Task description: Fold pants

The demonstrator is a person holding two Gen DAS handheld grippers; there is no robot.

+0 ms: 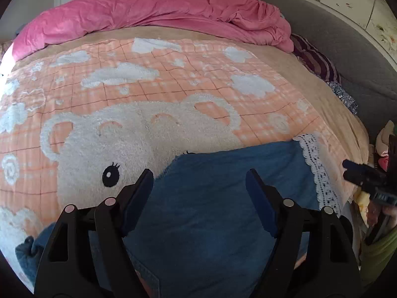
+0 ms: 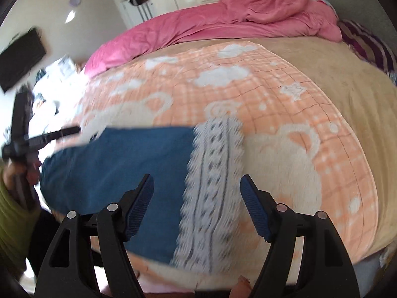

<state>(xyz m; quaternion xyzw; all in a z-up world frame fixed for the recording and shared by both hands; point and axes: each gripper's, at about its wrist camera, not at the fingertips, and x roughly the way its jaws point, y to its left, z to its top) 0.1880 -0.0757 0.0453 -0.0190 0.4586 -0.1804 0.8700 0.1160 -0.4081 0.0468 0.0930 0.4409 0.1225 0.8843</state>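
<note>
Blue pants (image 1: 223,198) with a white lace hem (image 1: 320,173) lie flat on the peach bear blanket (image 1: 148,87) near the bed's front edge. My left gripper (image 1: 199,173) is open and empty, hovering over the pants. My right gripper (image 2: 197,180) is open and empty above the lace hem (image 2: 213,186) of the pants (image 2: 119,168); this view is blurred. The right gripper also shows at the right edge of the left wrist view (image 1: 364,176), and the left gripper shows at the left of the right wrist view (image 2: 59,134).
A pink duvet (image 1: 153,12) is bunched along the far side of the bed. A striped pillow (image 1: 315,59) and a grey headboard (image 1: 347,37) are at the right. Loose clothes (image 1: 383,149) lie past the bed's right edge.
</note>
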